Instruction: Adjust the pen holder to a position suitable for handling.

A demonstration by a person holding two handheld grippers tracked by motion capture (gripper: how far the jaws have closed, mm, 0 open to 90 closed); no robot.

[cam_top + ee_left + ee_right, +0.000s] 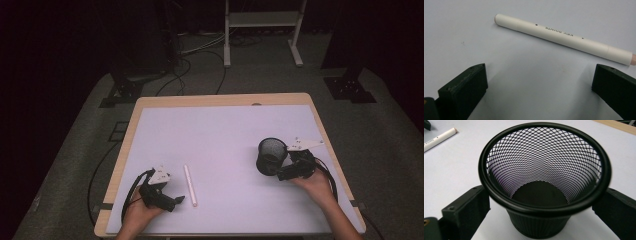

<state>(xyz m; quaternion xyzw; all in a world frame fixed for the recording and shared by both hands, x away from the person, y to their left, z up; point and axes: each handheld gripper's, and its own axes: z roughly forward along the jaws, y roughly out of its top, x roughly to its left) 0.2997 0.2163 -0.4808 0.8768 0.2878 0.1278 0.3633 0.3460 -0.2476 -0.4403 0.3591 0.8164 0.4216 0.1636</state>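
The left gripper (pixel 179 200) has its jaws spread wide — the white pen (pixel 190 185) lies just past them at 1 o'clock. The right gripper (pixel 280 172), jaws spread, flanks the black mesh cup (pixel 270 156) at 10 o'clock.

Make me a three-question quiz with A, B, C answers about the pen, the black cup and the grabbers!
1. Where does the white pen lie?
A. inside the cup
B. flat on the table, just right of the left gripper
C. on the floor

2. What colour is the mesh cup?
A. black
B. red
C. white

3. How do the left gripper's jaws stand?
A. shut on the pen
B. shut on the cup
C. open, with the pen beyond them

Answers:
1 B: the high view shows it on the white table top.
2 A: its mesh and rim are black.
3 C: the left gripper view shows both jaws wide apart, clear of the pen.
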